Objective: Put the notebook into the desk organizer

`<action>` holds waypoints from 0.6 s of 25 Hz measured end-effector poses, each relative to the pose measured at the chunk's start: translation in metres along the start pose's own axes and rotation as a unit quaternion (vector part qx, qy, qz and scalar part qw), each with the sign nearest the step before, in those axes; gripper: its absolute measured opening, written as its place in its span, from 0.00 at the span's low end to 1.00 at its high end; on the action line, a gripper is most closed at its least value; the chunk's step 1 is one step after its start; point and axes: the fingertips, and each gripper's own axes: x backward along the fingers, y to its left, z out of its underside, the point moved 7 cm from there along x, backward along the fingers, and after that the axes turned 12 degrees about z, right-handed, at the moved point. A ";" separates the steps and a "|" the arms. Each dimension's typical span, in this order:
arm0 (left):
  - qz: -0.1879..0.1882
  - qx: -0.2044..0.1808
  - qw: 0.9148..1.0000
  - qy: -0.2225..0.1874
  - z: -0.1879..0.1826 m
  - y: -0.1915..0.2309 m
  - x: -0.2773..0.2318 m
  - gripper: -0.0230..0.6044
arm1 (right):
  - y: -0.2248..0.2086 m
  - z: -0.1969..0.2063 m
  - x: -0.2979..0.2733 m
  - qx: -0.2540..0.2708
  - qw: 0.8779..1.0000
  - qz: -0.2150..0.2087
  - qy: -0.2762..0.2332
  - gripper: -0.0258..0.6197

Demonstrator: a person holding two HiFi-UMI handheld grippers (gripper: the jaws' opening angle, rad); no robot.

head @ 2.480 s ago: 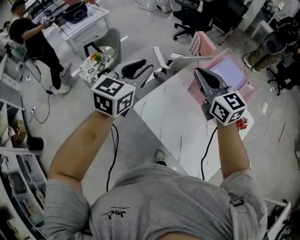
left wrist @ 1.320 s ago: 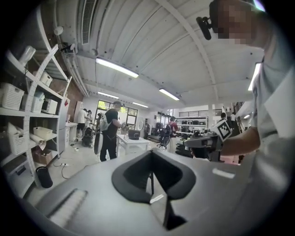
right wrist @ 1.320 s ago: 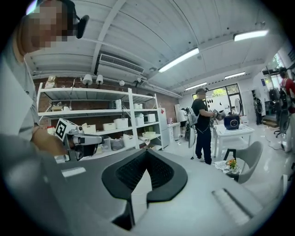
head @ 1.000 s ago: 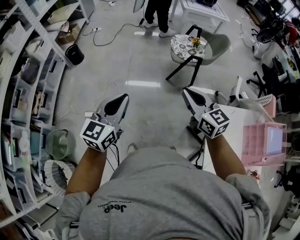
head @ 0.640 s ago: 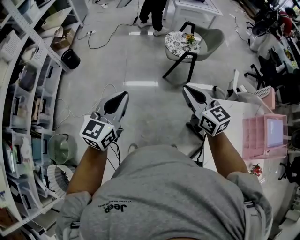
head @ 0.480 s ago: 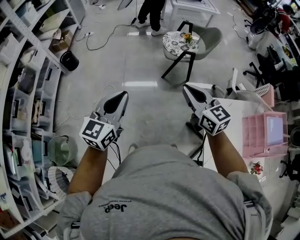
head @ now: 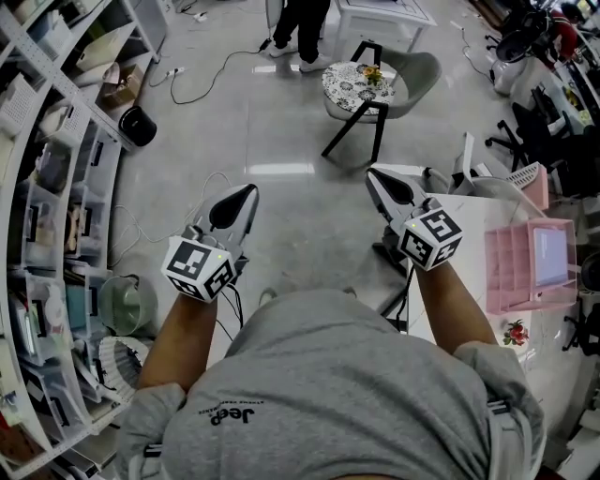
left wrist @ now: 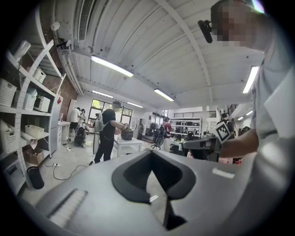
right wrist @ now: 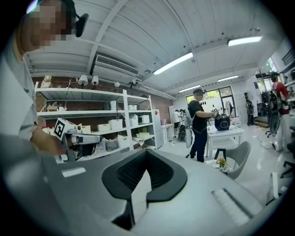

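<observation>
The pink desk organizer (head: pixel 525 272) stands on the white table (head: pixel 469 234) at the right edge of the head view. A pale notebook (head: pixel 549 257) shows inside it. Both grippers hang over the bare floor, well left of the table, pointing level and away from the person. My left gripper (head: pixel 247 190) is shut with nothing in it, and its tips meet in the left gripper view (left wrist: pixel 152 155). My right gripper (head: pixel 373 174) is also shut and empty (right wrist: pixel 146 152). Each gripper view shows the other gripper off to the side.
Storage shelving (head: pixel 47 187) runs down the left. A grey chair with a flowered cushion (head: pixel 361 82) stands ahead, and a person (head: pixel 298 23) stands at a white table beyond it. Cables cross the floor, a green bucket (head: pixel 122 305) sits near the shelves, and office chairs crowd the right.
The head view has swung from the table to the open floor, so the organizer went from the middle to the right edge. Both grippers have stayed shut and empty, side by side.
</observation>
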 end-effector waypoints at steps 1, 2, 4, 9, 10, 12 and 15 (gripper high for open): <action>0.000 0.000 1.000 0.000 0.000 0.000 0.000 0.13 | 0.000 0.000 0.000 0.000 1.000 0.000 0.000 0.04; 0.000 0.000 1.000 0.000 0.000 -0.001 0.000 0.13 | 0.000 0.000 0.001 0.001 1.000 -0.001 0.000 0.04; 0.002 0.000 1.000 0.001 0.002 -0.002 -0.001 0.13 | 0.000 0.001 0.002 0.003 1.000 -0.002 -0.001 0.04; 0.004 0.000 1.000 0.002 0.002 -0.005 -0.001 0.13 | 0.002 0.001 0.003 0.005 1.000 -0.005 -0.002 0.04; 0.004 -0.001 1.000 0.002 0.002 -0.005 -0.001 0.13 | 0.002 0.001 0.003 0.005 1.000 -0.005 -0.002 0.04; 0.004 -0.001 1.000 0.003 0.001 -0.004 0.000 0.13 | 0.002 -0.001 0.003 0.005 1.000 -0.004 -0.003 0.04; 0.003 -0.001 1.000 0.002 0.000 -0.004 0.000 0.13 | 0.002 0.000 0.004 0.007 1.000 -0.005 -0.002 0.04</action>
